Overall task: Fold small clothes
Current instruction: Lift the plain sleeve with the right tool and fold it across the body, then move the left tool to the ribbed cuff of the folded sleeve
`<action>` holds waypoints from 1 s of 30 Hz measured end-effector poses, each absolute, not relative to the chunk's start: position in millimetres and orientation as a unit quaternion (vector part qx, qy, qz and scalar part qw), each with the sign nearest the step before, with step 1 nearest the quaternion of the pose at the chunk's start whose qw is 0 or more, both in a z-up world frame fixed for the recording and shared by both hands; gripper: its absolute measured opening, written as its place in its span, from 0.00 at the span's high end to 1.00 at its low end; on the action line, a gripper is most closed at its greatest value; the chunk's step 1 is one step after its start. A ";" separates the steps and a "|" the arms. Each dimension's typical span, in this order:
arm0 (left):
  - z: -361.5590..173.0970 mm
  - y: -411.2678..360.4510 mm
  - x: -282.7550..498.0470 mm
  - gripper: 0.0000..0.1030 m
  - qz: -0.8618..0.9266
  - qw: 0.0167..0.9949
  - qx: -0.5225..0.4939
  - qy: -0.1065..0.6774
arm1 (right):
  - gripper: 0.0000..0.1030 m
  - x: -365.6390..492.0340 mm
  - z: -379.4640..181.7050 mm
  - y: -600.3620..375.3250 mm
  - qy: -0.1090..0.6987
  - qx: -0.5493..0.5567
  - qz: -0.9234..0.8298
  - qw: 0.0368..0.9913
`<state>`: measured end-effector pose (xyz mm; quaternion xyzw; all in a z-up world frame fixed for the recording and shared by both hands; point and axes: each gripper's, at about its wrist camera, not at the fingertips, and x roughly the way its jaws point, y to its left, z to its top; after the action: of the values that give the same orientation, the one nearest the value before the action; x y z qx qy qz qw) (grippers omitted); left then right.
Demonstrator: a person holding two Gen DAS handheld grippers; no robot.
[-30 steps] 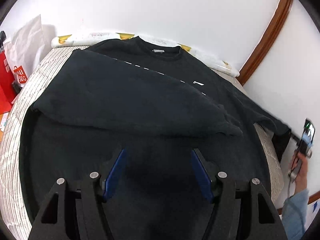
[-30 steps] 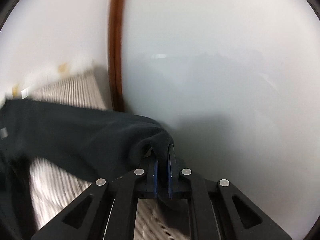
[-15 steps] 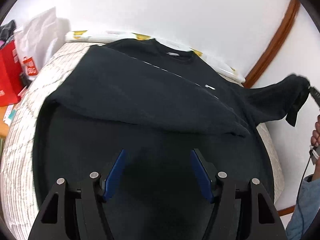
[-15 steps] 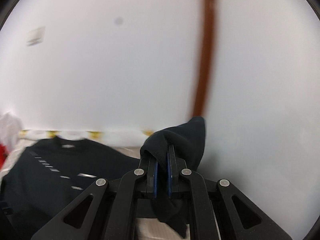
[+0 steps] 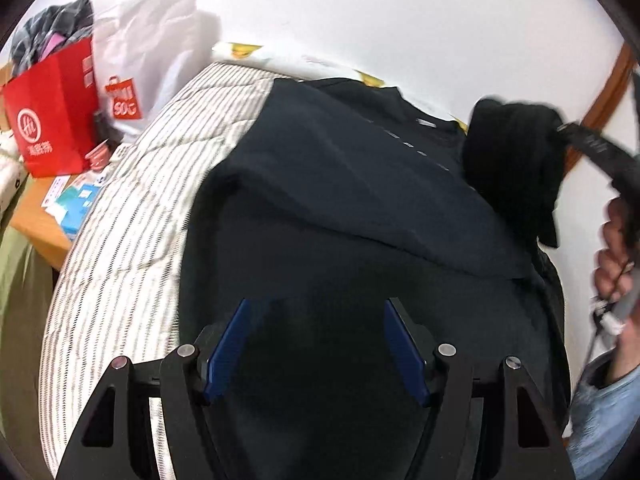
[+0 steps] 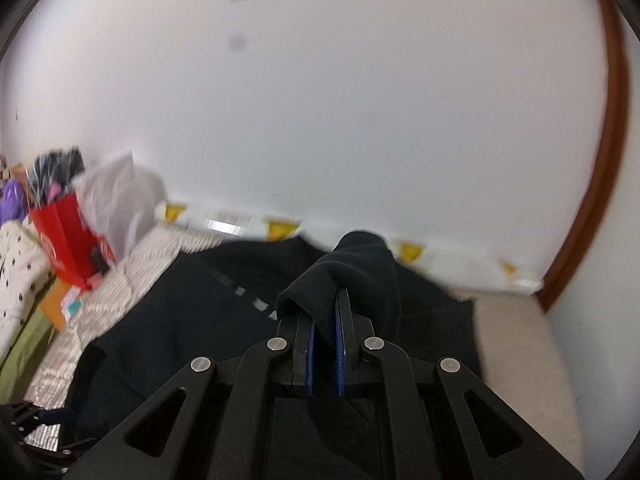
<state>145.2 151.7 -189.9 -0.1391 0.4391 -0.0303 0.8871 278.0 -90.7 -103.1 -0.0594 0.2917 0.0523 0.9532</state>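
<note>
Black fabric fills most of both views: a dark sweatshirt [image 5: 360, 208] lies spread over a striped mattress [image 5: 132, 216], with one sleeve already folded across its body and a row of small pale marks running over the chest.

The left gripper [image 5: 316, 344] hangs above the lower part of the sweatshirt with its blue pads [image 5: 228, 344] standing well apart and nothing between them; the cloth lies flat below and beyond the fingertips. Ahead of the fingers and off to their right, the other sleeve [image 5: 516, 168] is lifted off the mattress in a bunched dark lump, hanging from the tip of the second tool, which a hand [image 5: 612, 256] in a light blue sleeve carries.

The right gripper [image 6: 325, 332] has its pads almost together, pinching that sleeve [image 6: 352, 276]: the cuff end folds over the fingertips, and a strip of cloth runs down between the pads. Past the fingertips and below them lies the body of the sweatshirt, its collar toward the white wall [image 6: 360, 100].

To the left of both pairs of fingers, beyond the mattress edge, stand a red paper bag [image 5: 52, 112] with clothes sticking out of it and a white plastic bag [image 5: 152, 44]. A brown wooden trim [image 6: 600, 200] curves up the wall on the right of the right fingers. The right wrist view is blurred along the mattress edge.
</note>
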 end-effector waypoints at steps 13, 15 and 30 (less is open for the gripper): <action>-188.3 137.2 149.3 0.35 -0.055 0.889 -0.114 0.440 | 0.12 260.9 -182.4 -117.6 0.369 -0.075 0.096 0.921; -184.3 124.0 151.4 0.35 -0.060 0.891 -0.100 0.439 | 0.09 251.6 -198.4 -125.6 0.382 -0.081 0.114 0.913; -169.6 -23.3 199.0 0.35 -0.147 0.889 0.021 0.433 | 0.08 134.1 -186.0 -274.7 0.367 0.033 0.031 0.929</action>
<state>199.0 -23.3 -169.6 0.0210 0.4334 -0.1473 0.8888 134.1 -274.7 -186.0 0.0330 0.3671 0.0309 0.9291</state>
